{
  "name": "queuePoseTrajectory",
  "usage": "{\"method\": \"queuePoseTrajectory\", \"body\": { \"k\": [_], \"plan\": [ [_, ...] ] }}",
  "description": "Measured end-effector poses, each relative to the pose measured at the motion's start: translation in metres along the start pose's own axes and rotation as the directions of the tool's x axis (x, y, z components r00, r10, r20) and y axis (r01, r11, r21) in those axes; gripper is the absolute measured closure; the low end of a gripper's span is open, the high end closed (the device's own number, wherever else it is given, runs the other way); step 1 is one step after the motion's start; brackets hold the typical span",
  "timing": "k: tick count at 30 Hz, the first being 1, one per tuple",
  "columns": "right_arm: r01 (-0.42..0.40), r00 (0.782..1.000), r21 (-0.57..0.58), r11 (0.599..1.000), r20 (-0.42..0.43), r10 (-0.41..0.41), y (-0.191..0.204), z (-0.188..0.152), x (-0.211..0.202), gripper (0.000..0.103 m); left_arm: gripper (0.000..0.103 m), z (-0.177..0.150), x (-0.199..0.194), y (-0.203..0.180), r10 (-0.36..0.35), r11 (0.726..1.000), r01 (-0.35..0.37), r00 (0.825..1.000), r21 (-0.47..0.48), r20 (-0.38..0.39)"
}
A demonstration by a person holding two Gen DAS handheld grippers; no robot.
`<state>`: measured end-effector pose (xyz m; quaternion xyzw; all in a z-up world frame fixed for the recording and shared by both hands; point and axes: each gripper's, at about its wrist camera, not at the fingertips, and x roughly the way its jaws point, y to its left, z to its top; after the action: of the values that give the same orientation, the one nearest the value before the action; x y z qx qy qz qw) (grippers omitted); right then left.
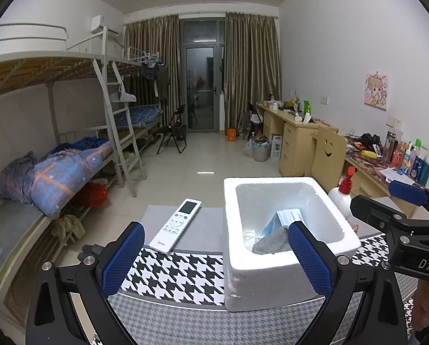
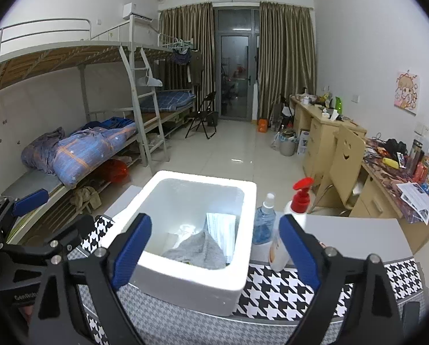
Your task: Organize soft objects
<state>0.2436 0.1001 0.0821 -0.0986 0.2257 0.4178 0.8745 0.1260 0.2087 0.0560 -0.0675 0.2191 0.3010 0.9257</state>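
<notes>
From the left wrist we see our left claw [image 1: 215, 258] spread wide with nothing between its pads, hovering over the houndstooth-covered surface [image 1: 182, 276]. The white foam box [image 1: 286, 281] holds a grey cloth [image 1: 272, 244] and a pack of face masks [image 1: 286, 218]; a remote control [image 1: 175, 225] lies just left of it.

From the right wrist, our right claw [image 2: 215, 254] also stands apart and empty above the box [image 2: 197, 281], with the cloth [image 2: 198, 250] inside. A blue spray bottle [image 2: 264, 221] and a red-topped pump bottle [image 2: 289, 224] stand just right of the box.
</notes>
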Motion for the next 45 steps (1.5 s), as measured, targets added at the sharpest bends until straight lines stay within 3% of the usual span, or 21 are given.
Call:
{"method": "queuePoseTrajectory", "body": {
  "k": [28,45],
  "plan": [
    [0.013,0.996,0.035,0.999,0.091,-0.016,-0.012,-0.031,-0.063,0.009,0.001,-0.017,-0.057,-0.007,-0.012,1.0,0.013,0.997,-0.009,0.079],
    [-0.008,0.985,0.032,0.999,0.171,0.002,-0.009,-0.062,-0.104,0.001,0.001,-0.039,-0.09,-0.016,-0.039,0.999,0.038,0.991,0.004,0.125]
  ]
}}
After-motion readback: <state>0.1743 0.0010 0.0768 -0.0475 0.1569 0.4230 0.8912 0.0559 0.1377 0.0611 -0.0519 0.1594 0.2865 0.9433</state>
